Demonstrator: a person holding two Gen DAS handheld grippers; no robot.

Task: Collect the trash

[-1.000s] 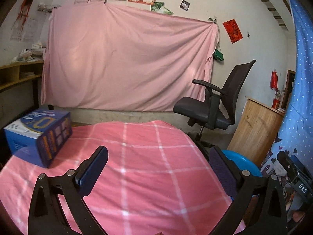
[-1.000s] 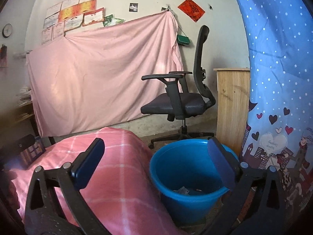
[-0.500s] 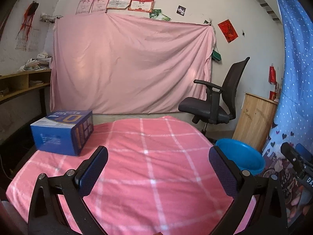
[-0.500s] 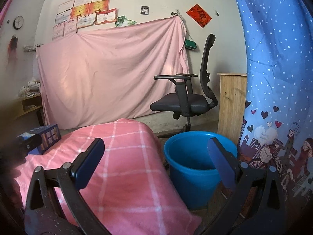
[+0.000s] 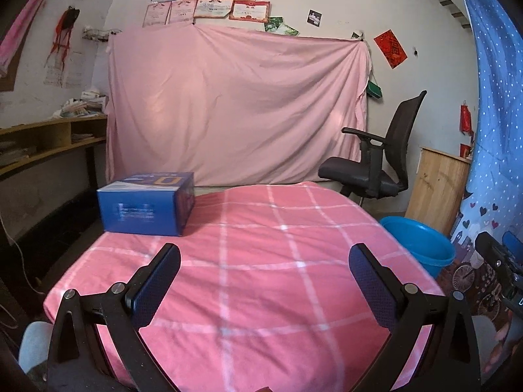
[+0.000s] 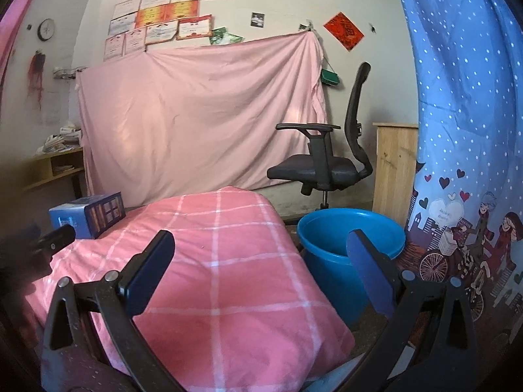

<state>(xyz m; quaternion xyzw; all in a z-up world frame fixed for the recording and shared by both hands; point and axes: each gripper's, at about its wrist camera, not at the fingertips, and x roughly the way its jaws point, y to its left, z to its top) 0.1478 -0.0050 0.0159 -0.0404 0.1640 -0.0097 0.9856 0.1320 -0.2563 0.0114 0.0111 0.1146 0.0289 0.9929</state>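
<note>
A blue bucket [image 6: 349,248] stands on the floor to the right of the table; its rim shows in the left wrist view as the blue bucket [image 5: 418,241]. Its inside is hidden from here. A blue cardboard box [image 5: 147,202] rests on the far left of the pink checked tablecloth [image 5: 261,261]; the right wrist view has the same box [image 6: 91,215] at the left. My left gripper [image 5: 264,284] hangs open over the near part of the table, nothing between its fingers. My right gripper [image 6: 260,271] is open too, low over the table's right edge beside the bucket.
A black office chair [image 6: 327,163] stands behind the bucket, with a wooden cabinet [image 6: 392,170] to its right. A blue dotted curtain [image 6: 464,130] hangs along the right. A pink sheet [image 5: 235,104] covers the back wall. Wooden shelves [image 5: 42,143] run along the left.
Both grippers have pulled back and up from the table and bucket, so more of the table and room shows. Both stay open and empty.
</note>
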